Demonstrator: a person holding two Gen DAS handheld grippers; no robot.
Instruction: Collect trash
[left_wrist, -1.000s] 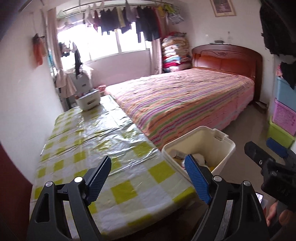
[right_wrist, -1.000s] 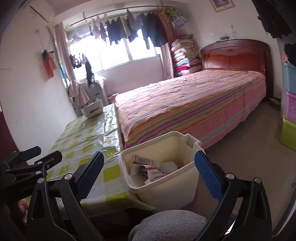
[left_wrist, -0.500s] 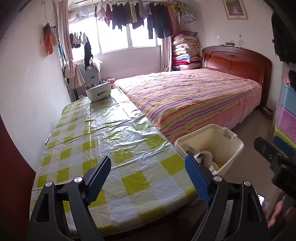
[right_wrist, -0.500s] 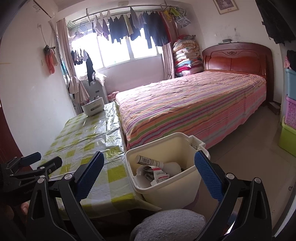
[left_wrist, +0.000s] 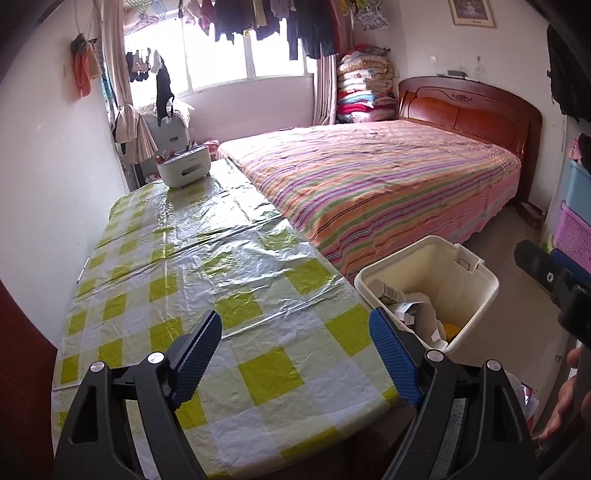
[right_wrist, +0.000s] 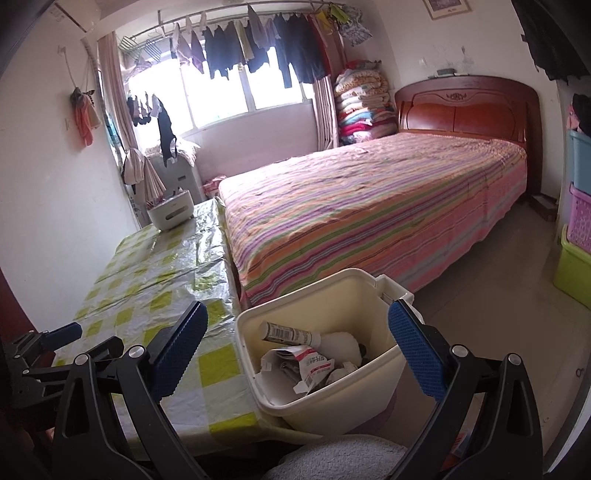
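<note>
- The left gripper (left_wrist: 295, 354) hangs over the near end of the worktop (left_wrist: 192, 266), its blue-padded fingers (left_wrist: 195, 350) spread wide apart with nothing between them.
- The right gripper (right_wrist: 295, 350) hovers just above the trash bin (right_wrist: 369, 391), its fingers (right_wrist: 413, 350) also wide apart and empty, one on each side of the bin's mouth.
- The trash bin, cream-coloured and open-topped, stands on the floor against the near right corner of the worktop, between the worktop and the bed (right_wrist: 369, 206).
- Inside the bin lie the collected pieces: a labelled tube (right_wrist: 288, 334) against the back wall, a torn paper packet (right_wrist: 303, 365) in front of it, and crumpled white paper (right_wrist: 340, 343) beside them.
- Beyond the bin, the worktop stretches away under a yellow-and-white checked cloth with a shiny plastic cover.
- At the worktop's far end sits a white holder (left_wrist: 184, 170) with small items sticking out of it.
- The bed, with a striped cover, runs along the worktop's right side, far past the bin.
</note>
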